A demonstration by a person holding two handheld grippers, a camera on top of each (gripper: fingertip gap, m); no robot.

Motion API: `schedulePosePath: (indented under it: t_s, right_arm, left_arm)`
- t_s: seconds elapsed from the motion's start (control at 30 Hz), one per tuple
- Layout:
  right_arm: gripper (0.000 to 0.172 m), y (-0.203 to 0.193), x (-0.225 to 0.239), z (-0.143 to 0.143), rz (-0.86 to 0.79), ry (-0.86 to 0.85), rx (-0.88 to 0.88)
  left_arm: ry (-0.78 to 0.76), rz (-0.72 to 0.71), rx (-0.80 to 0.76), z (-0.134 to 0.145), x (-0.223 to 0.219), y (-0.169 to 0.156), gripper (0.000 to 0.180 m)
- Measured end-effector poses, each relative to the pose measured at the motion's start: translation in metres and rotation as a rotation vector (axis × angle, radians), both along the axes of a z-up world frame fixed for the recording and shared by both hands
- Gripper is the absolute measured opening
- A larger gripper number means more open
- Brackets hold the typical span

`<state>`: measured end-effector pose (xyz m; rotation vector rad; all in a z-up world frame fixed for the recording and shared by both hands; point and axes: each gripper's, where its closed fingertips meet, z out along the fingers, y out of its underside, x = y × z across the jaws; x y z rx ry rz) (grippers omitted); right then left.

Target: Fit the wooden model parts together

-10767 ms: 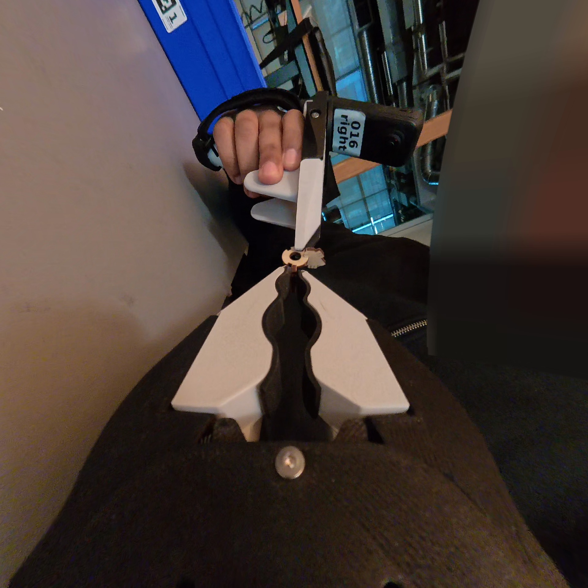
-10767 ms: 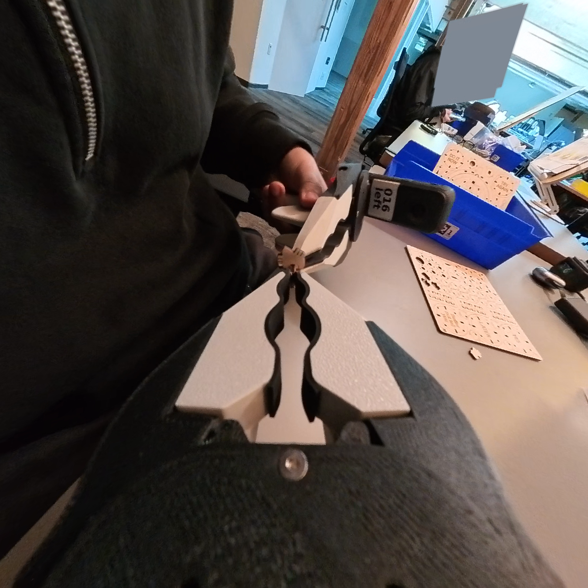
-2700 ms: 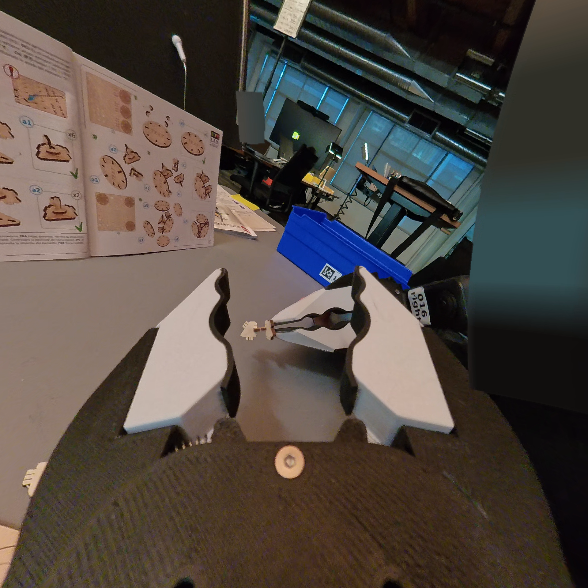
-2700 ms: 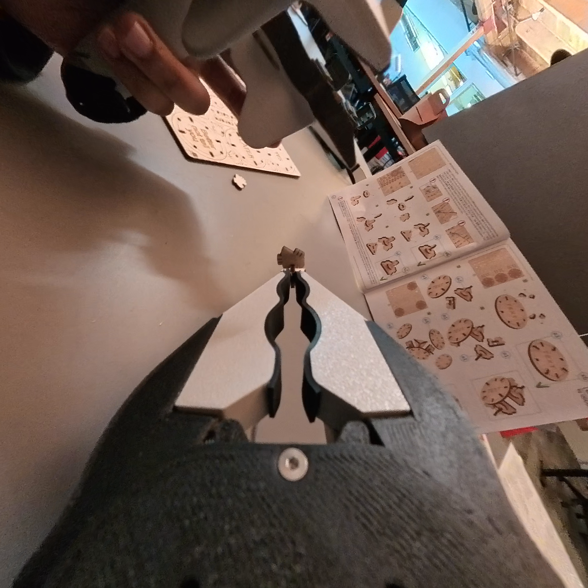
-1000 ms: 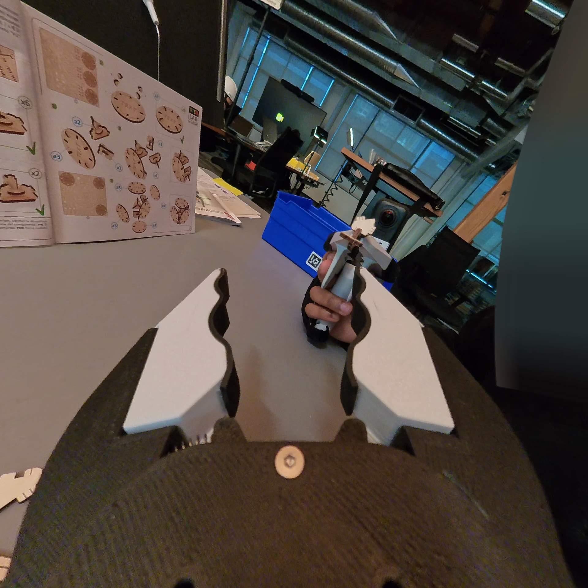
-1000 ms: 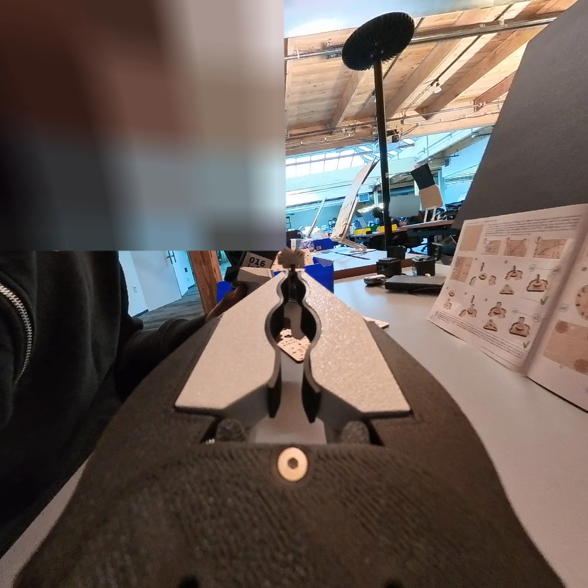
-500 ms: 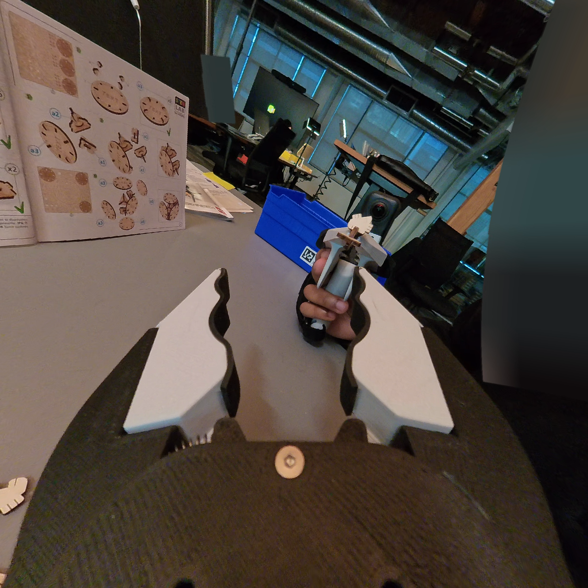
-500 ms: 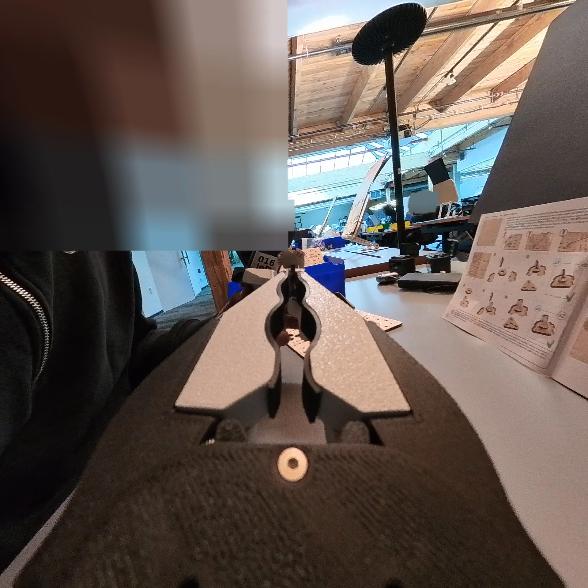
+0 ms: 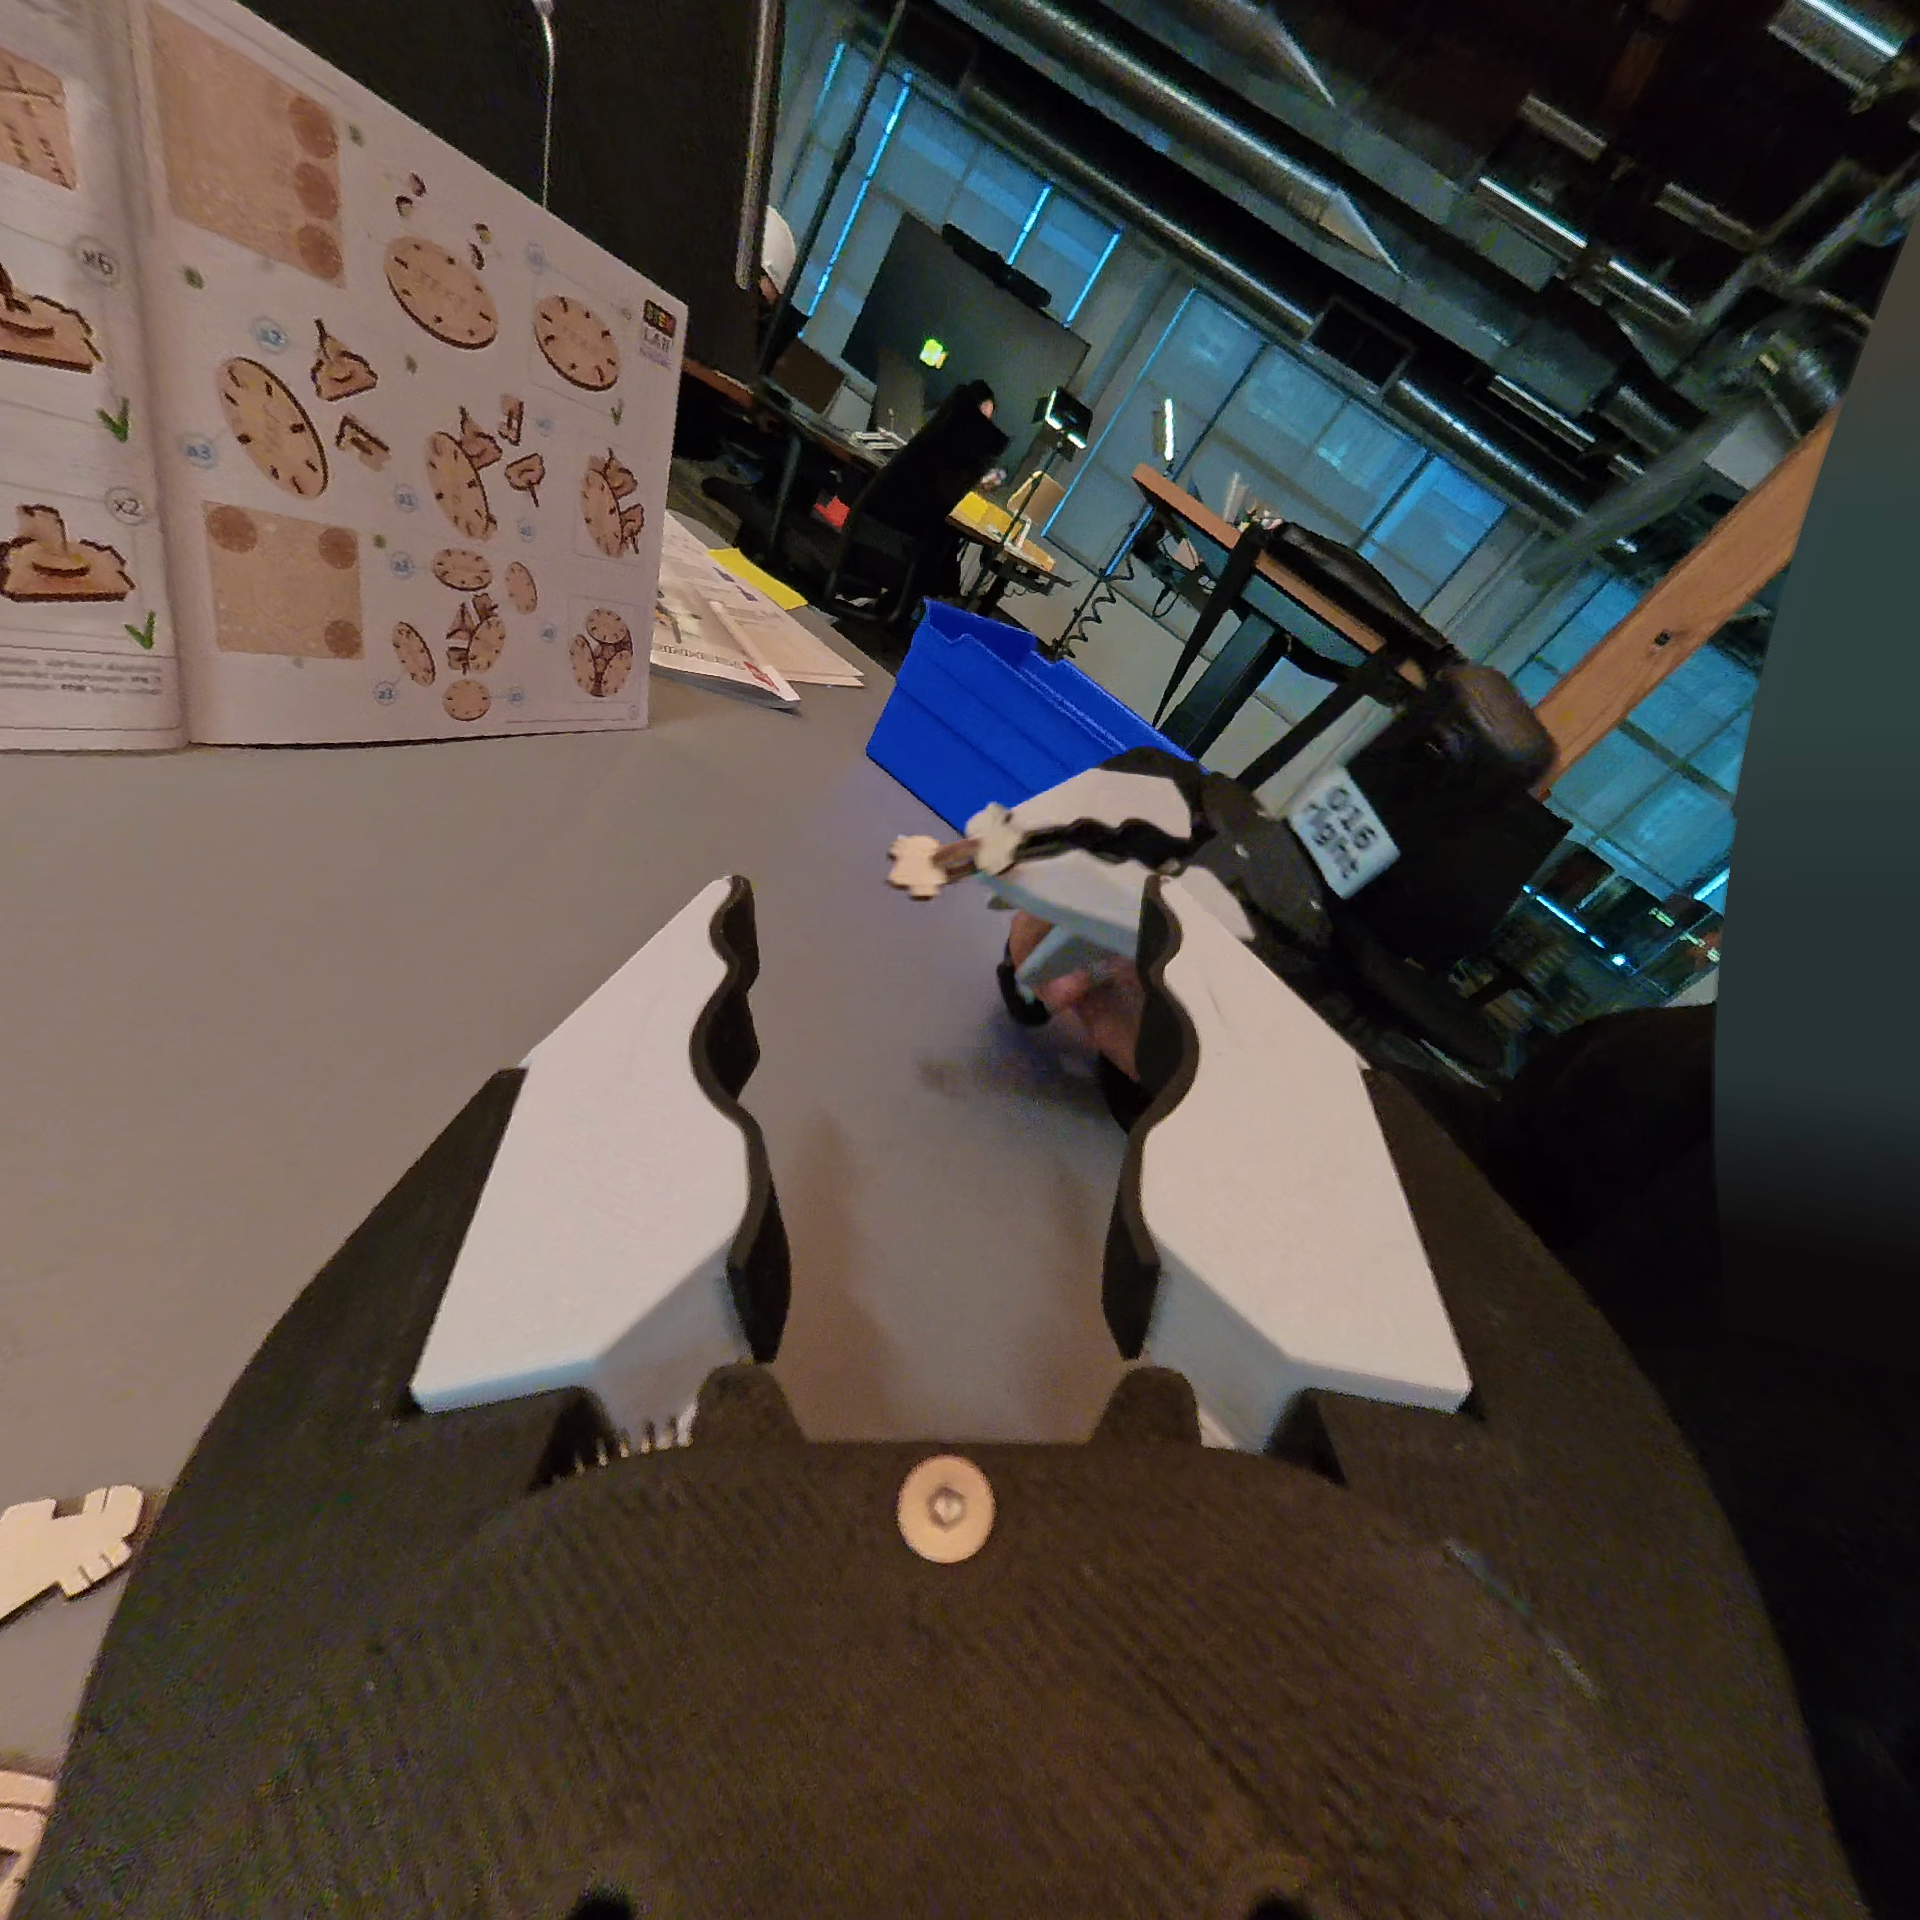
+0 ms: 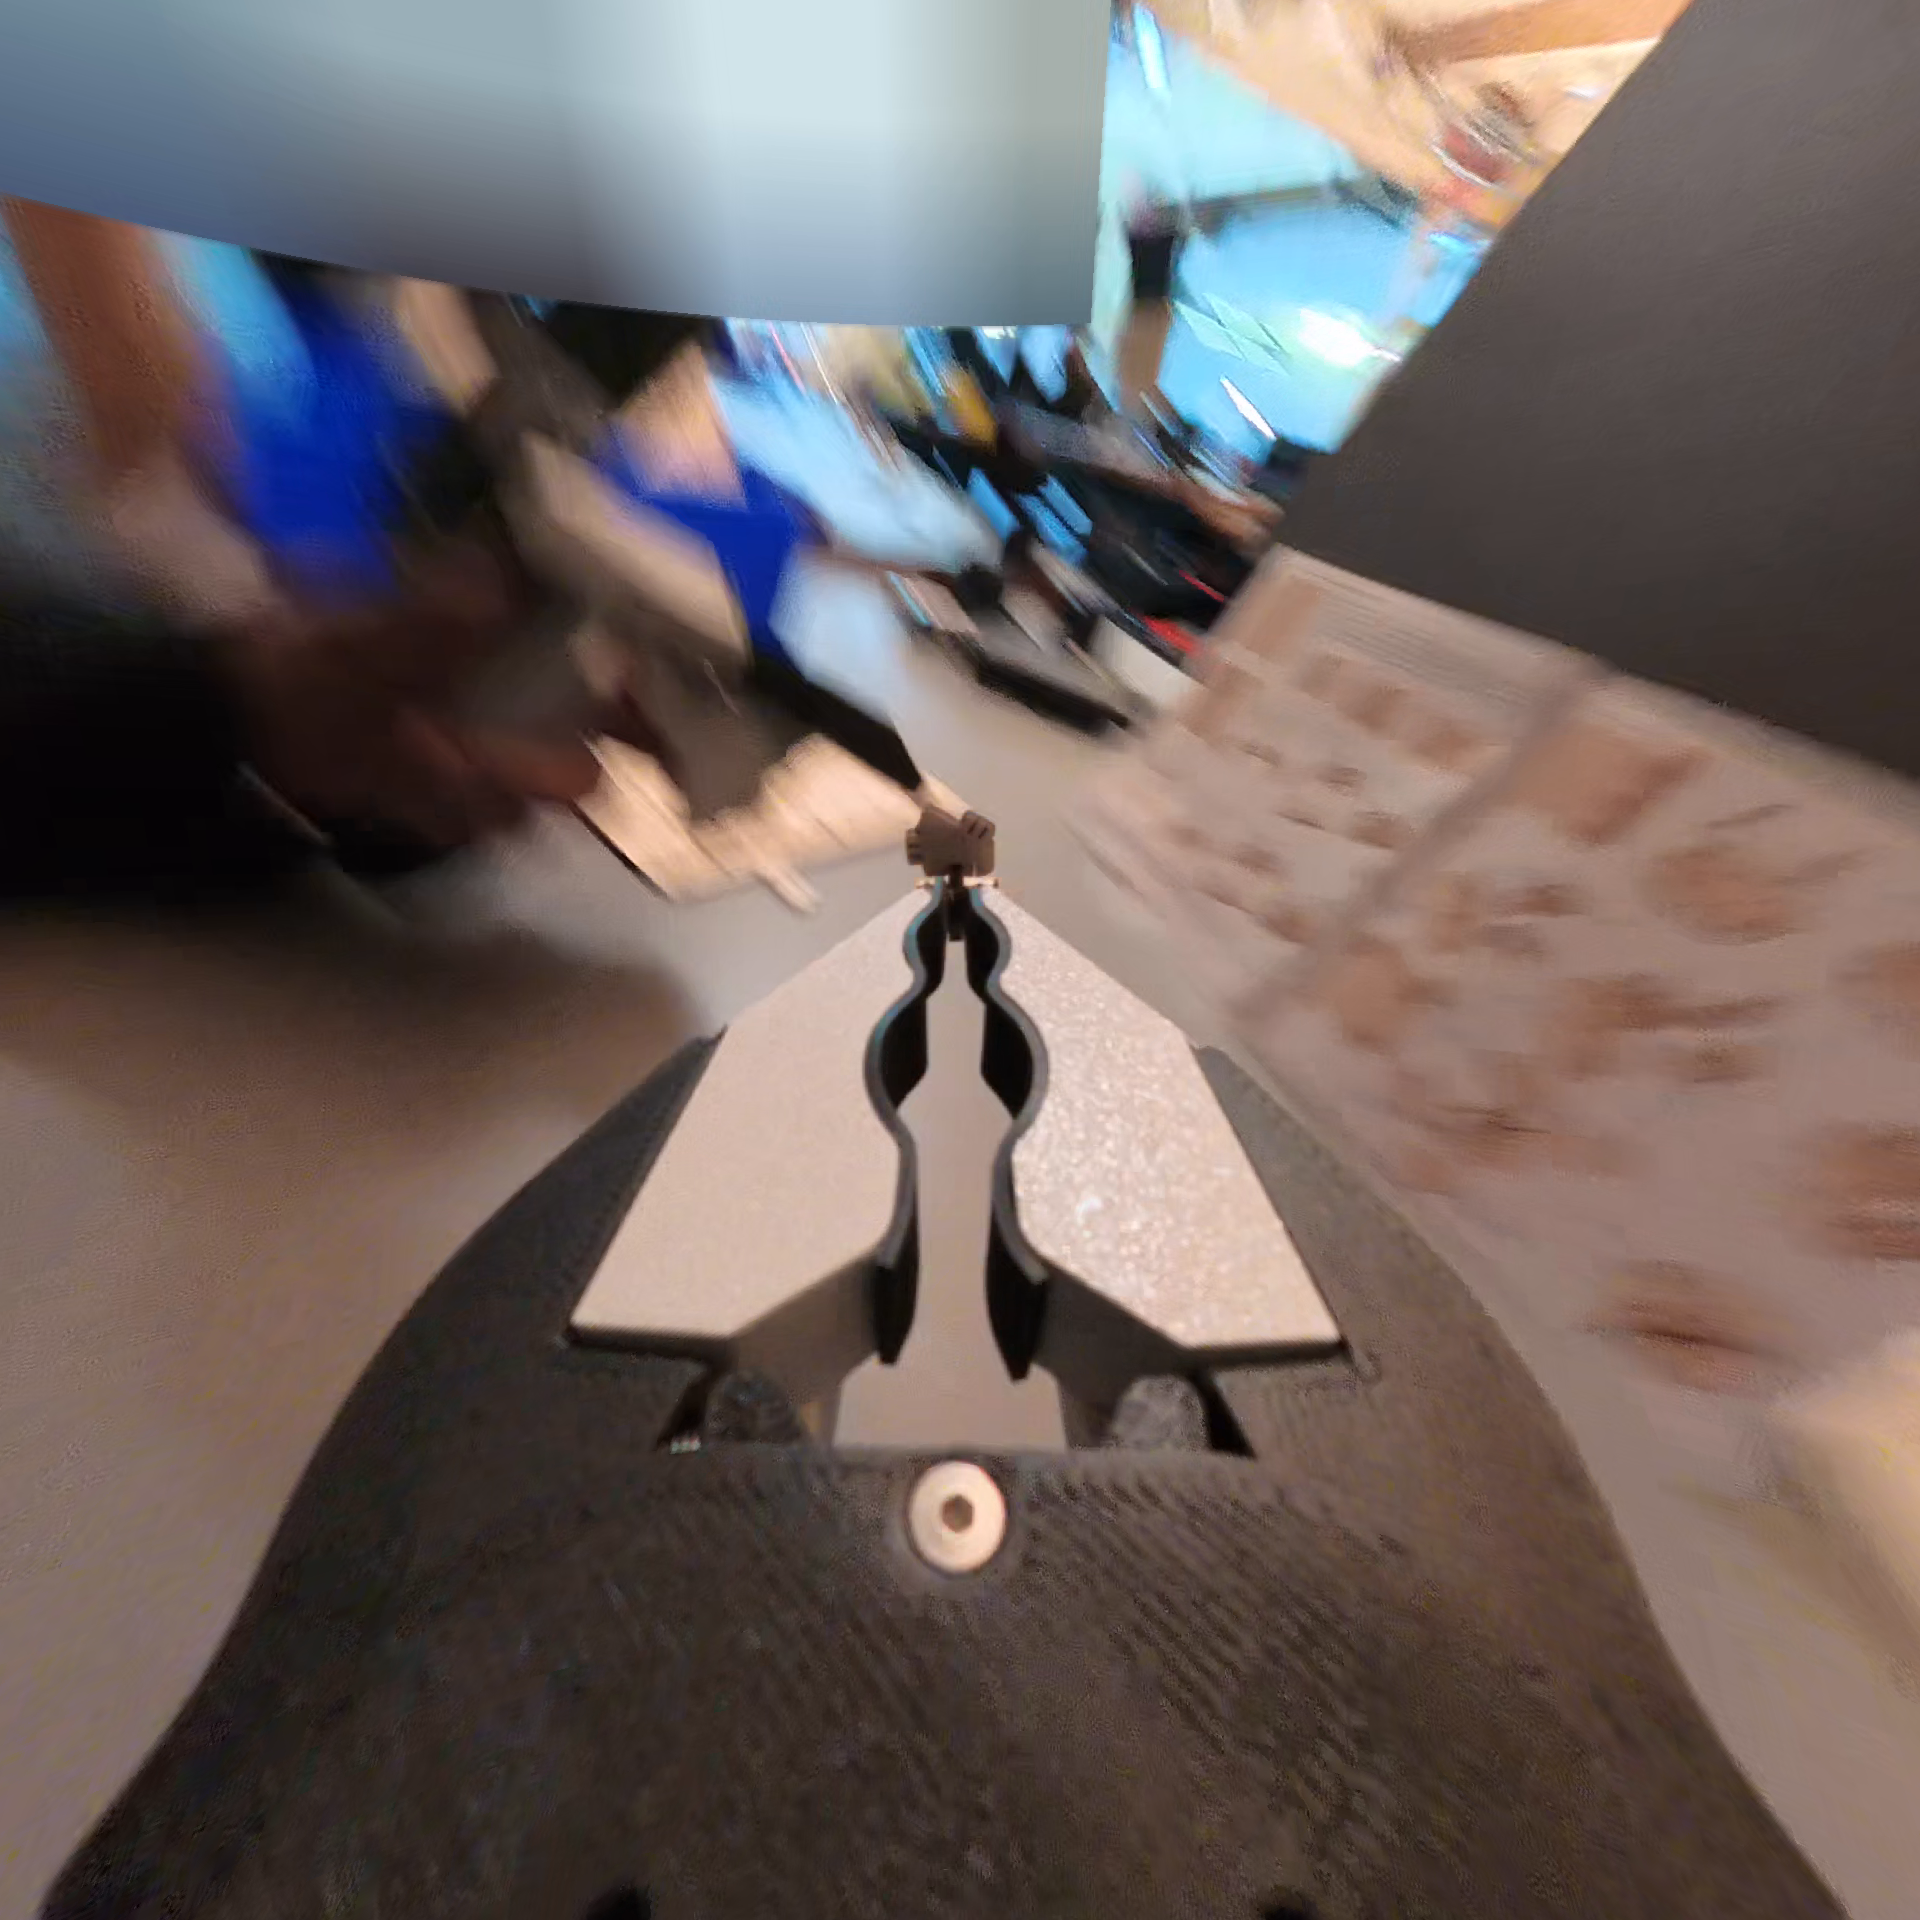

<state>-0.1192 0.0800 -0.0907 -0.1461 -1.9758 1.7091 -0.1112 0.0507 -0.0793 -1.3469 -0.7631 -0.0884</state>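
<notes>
My left gripper [image 9: 940,888] is open and empty, low over the grey table [image 9: 364,935]. My right gripper [image 10: 951,896] is shut on a small pale wooden assembly [image 10: 951,836], a toothed piece on a short peg. In the left wrist view the right gripper [image 9: 1081,831] reaches in from the right, level with and just beyond my left fingertips, and holds the wooden piece [image 9: 920,862] out towards the left. The piece is apart from the left fingers [image 9: 623,1122]. The right wrist view is blurred by motion; the left gripper [image 10: 707,769] shows there as a smear.
An open instruction booklet [image 9: 312,416] stands at the back left, with loose papers [image 9: 748,644] beside it. A blue bin [image 9: 987,717] sits behind the right gripper. Loose wooden pieces [image 9: 62,1538] lie at the lower left. A dark panel [image 10: 1662,364] rises behind the booklet.
The right gripper has swung from pointing upward to pointing sideways, bringing the wooden piece down near my left fingertips. It has stayed shut on the piece. The left jaws have narrowed slightly.
</notes>
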Motion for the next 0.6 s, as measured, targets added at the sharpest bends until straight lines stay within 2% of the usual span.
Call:
schedulePosePath:
  t_s: [0.1, 0.17, 0.2, 0.3, 0.37, 0.43, 0.47, 0.53, 0.6]
  right_arm:
    - [0.0, -0.003, 0.0, -0.009, -0.148, 0.4, 0.319]
    - [0.0, -0.007, 0.006, -0.007, -0.213, 0.638, 0.454]
    - [0.0, -0.01, 0.01, -0.006, -0.223, 0.713, 0.492]
    - [0.0, -0.014, 0.02, -0.001, -0.212, 0.773, 0.508]
    - [0.0, -0.013, 0.021, 0.001, -0.197, 0.763, 0.497]
    - [0.0, -0.013, 0.024, 0.001, -0.173, 0.779, 0.503]
    - [0.0, -0.013, 0.026, 0.0, -0.151, 0.794, 0.521]
    - [0.0, -0.015, 0.034, -0.01, -0.081, 0.808, 0.566]
    - [0.0, -0.017, 0.039, -0.015, -0.039, 0.797, 0.575]
  left_arm:
    - [0.024, -0.021, -0.067, -0.006, 0.004, 0.005, 0.056]
    - [0.028, -0.039, -0.141, -0.017, 0.007, 0.01, 0.037]
    - [0.014, -0.052, -0.154, -0.02, 0.008, 0.012, 0.034]
    - [0.025, -0.051, -0.106, -0.011, 0.008, 0.008, 0.02]
    - [0.132, -0.004, -0.067, 0.007, 0.009, 0.001, 0.011]
    - [0.252, 0.062, -0.097, 0.017, 0.009, -0.008, 0.002]
    - [0.303, 0.12, -0.168, 0.014, 0.005, -0.015, 0.0]
    - [0.384, 0.271, -0.415, -0.003, -0.013, -0.035, 0.0]
    - [0.497, 0.285, -0.604, -0.017, -0.013, -0.041, 0.0]
